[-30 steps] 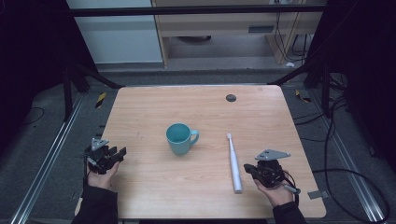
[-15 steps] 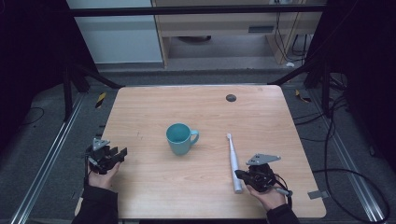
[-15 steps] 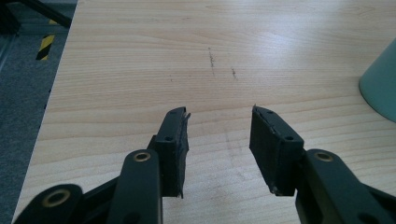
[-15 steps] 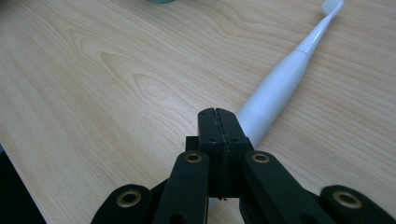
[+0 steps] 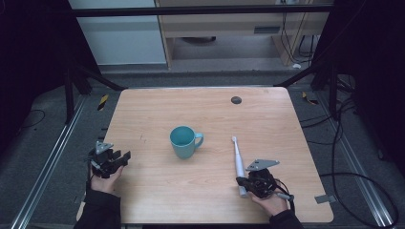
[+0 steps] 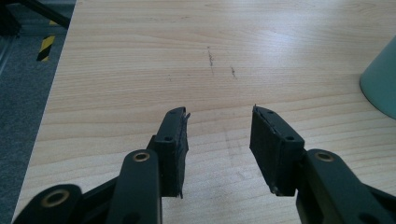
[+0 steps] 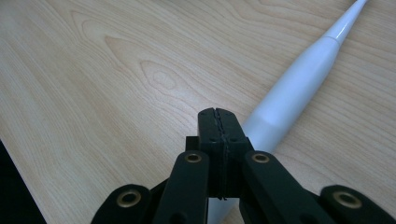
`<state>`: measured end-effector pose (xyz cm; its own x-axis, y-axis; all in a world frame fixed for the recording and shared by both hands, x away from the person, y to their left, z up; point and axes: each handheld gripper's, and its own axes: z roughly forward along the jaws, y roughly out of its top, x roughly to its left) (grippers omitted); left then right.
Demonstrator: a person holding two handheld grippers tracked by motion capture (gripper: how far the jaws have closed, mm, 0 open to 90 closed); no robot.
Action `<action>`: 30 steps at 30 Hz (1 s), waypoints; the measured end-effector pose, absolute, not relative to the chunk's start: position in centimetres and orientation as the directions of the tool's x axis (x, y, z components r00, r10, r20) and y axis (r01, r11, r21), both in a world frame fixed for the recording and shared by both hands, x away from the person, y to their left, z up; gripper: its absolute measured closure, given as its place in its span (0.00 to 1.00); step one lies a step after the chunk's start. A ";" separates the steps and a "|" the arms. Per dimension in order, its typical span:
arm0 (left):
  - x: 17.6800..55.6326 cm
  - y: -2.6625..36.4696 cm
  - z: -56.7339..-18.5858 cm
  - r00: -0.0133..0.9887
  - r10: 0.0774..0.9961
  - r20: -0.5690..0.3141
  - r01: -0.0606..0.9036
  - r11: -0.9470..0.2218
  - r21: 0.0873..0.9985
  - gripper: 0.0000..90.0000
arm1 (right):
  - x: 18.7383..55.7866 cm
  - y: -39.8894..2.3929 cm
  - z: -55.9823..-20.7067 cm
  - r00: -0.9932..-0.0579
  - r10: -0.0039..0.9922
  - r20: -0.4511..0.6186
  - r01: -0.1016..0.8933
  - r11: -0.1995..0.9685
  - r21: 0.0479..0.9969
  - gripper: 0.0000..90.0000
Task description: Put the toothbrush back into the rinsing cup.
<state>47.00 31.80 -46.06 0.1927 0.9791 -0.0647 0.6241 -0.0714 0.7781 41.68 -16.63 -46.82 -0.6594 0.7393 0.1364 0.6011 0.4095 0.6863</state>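
Right gripper reached toothbrush.

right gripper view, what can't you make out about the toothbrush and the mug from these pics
- Electric toothbrush: its base end lies behind the shut jaws of the right gripper in the right gripper view; its brush head is cut off by the top edge.
- Teal mug: cut off by the right edge in the left gripper view.
- Mug's inside: too small in the high view.
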 end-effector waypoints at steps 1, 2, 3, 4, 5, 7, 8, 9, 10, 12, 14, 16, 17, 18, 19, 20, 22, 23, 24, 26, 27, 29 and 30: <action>47.0 31.8 -46.1 0.193 0.979 -0.065 0.624 -0.072 0.778 0.62 | 41.7 -16.6 -46.9 -0.659 0.740 0.135 0.603 0.413 0.682 1.00; 47.0 31.8 -46.1 0.193 0.979 -0.065 0.624 -0.072 0.778 0.62 | 41.7 -16.6 -46.9 -0.660 0.739 0.134 0.604 0.417 0.679 1.00; 47.0 31.8 -46.1 0.194 0.979 -0.066 0.624 -0.071 0.778 0.62 | 41.7 -16.6 -47.0 -0.660 0.739 0.135 0.606 0.417 0.678 1.00; 47.0 31.8 -46.1 0.193 0.979 -0.066 0.625 -0.071 0.778 0.62 | 41.7 -16.6 -47.0 -0.659 0.740 0.134 0.609 0.420 0.673 1.00; 47.0 31.8 -46.1 0.193 0.979 -0.065 0.624 -0.071 0.778 0.62 | 41.8 -16.6 -47.1 -0.659 0.740 0.134 0.609 0.421 0.672 1.00; 47.0 31.8 -46.1 0.193 0.979 -0.065 0.624 -0.071 0.778 0.62 | 41.8 -16.6 -47.2 -0.658 0.741 0.134 0.612 0.422 0.669 1.00; 47.0 31.8 -46.1 0.193 0.979 -0.065 0.625 -0.072 0.778 0.62 | 41.8 -16.5 -47.2 -0.658 0.741 0.134 0.612 0.424 0.667 1.00; 47.0 31.8 -46.1 0.194 0.979 -0.064 0.625 -0.072 0.778 0.62 | 41.8 -16.5 -47.2 -0.662 0.738 0.129 0.609 0.429 0.667 1.00; 47.0 31.8 -46.1 0.194 0.979 -0.064 0.625 -0.073 0.777 0.62 | 41.8 -16.5 -47.2 -0.662 0.738 0.128 0.609 0.431 0.666 1.00; 47.0 31.8 -46.1 0.193 0.979 -0.065 0.624 -0.072 0.778 0.62 | 41.8 -16.5 -47.3 -0.661 0.740 0.129 0.615 0.435 0.658 1.00; 47.0 31.8 -46.1 0.193 0.979 -0.065 0.624 -0.071 0.778 0.62 | 41.8 -16.4 -47.4 -0.662 0.739 0.126 0.614 0.437 0.658 1.00; 47.0 31.8 -46.1 0.192 0.979 -0.065 0.624 -0.071 0.778 0.62 | 41.9 -16.4 -47.4 -0.658 0.743 0.124 0.616 0.437 0.655 1.00; 47.0 31.8 -46.1 0.192 0.979 -0.065 0.625 -0.071 0.778 0.62 | 41.8 -16.5 -47.4 -0.656 0.745 0.124 0.619 0.437 0.653 1.00; 47.0 31.8 -46.1 0.192 0.979 -0.065 0.624 -0.071 0.778 0.62 | 41.9 -16.5 -47.4 -0.657 0.744 0.122 0.618 0.439 0.652 1.00; 47.0 31.8 -46.1 0.193 0.979 -0.065 0.625 -0.071 0.778 0.62 | 41.9 -16.5 -47.4 -0.654 0.747 0.117 0.618 0.439 0.652 1.00; 47.0 31.8 -46.1 0.193 0.979 -0.065 0.625 -0.072 0.777 0.62 | 41.9 -16.5 -47.4 -0.654 0.747 0.118 0.619 0.439 0.651 1.00; 47.0 31.8 -46.1 0.192 0.979 -0.065 0.625 -0.071 0.778 0.62 | 41.9 -16.6 -47.4 -0.653 0.749 0.115 0.619 0.440 0.651 1.00; 47.0 31.9 -46.1 0.192 0.979 -0.065 0.624 -0.071 0.778 0.62 | 41.9 -16.6 -47.4 -0.651 0.750 0.116 0.621 0.439 0.649 1.00; 47.0 31.9 -46.1 0.192 0.979 -0.065 0.624 -0.071 0.778 0.62 | 41.9 -16.6 -47.4 -0.650 0.751 0.113 0.622 0.441 0.647 1.00; 47.0 31.8 -46.1 0.192 0.979 -0.064 0.624 -0.071 0.778 0.62 | 41.9 -16.7 -47.5 -0.648 0.755 0.105 0.621 0.443 0.646 1.00; 47.0 31.8 -46.1 0.192 0.979 -0.065 0.625 -0.071 0.778 0.62 | 41.9 -16.7 -47.5 -0.645 0.757 0.104 0.624 0.443 0.644 1.00; 47.0 31.9 -46.1 0.192 0.979 -0.064 0.625 -0.071 0.778 0.62 | 42.0 -16.8 -47.5 -0.643 0.758 0.106 0.626 0.441 0.643 1.00; 47.0 31.9 -46.1 0.192 0.979 -0.064 0.624 -0.071 0.778 0.62 | 42.0 -16.8 -47.5 -0.645 0.757 0.105 0.624 0.442 0.644 1.00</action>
<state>47.02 31.86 -46.10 0.1919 0.9793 -0.0642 0.6243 -0.0714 0.7779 41.98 -16.85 -47.48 -0.6446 0.7573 0.1050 0.6243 0.4422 0.6439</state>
